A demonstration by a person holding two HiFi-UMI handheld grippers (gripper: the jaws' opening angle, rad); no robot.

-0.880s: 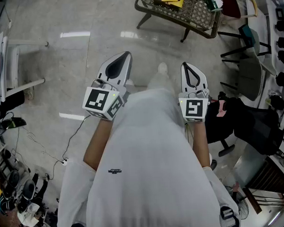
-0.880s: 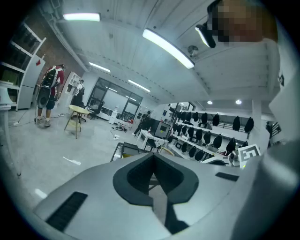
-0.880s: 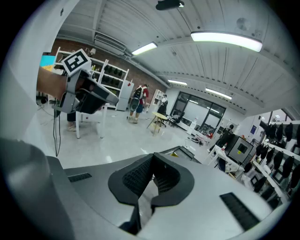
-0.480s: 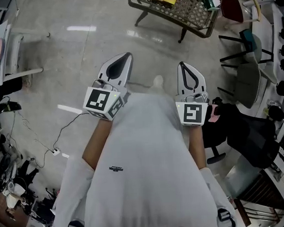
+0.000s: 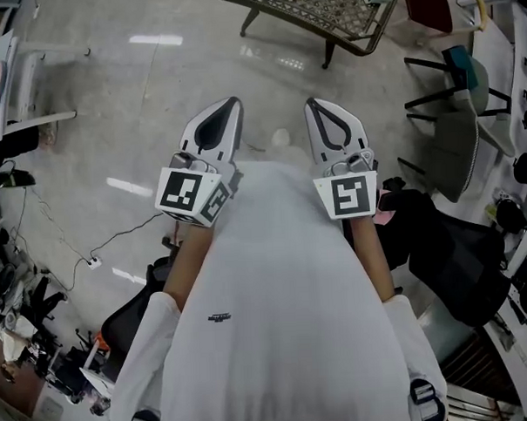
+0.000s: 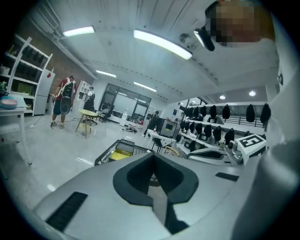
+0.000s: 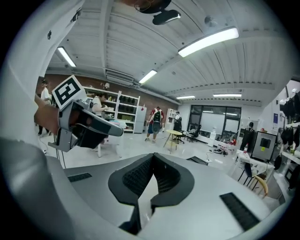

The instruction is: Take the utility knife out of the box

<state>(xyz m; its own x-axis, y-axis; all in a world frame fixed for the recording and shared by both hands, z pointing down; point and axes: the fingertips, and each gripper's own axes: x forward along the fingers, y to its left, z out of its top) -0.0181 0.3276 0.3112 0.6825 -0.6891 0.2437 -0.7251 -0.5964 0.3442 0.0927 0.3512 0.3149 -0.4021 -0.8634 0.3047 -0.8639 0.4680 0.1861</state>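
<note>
Well, nothing's under way yet: neither box nor utility knife shows in any view, only floor [image 5: 111,107] below and a mesh rack [image 5: 324,2] at the far side, so I'd say the whole job is left. Left gripper [image 5: 233,102] and right gripper [image 5: 312,104] hang side by side near the person's chest, fingers pressed fully together, holding and touching nothing.

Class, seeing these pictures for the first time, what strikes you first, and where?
Two white grippers with black-and-white marker cubes, the left gripper and right gripper, are held side by side at the head view's centre, both shut and empty. Ahead, at the top edge, stands a wire-mesh table.
</note>
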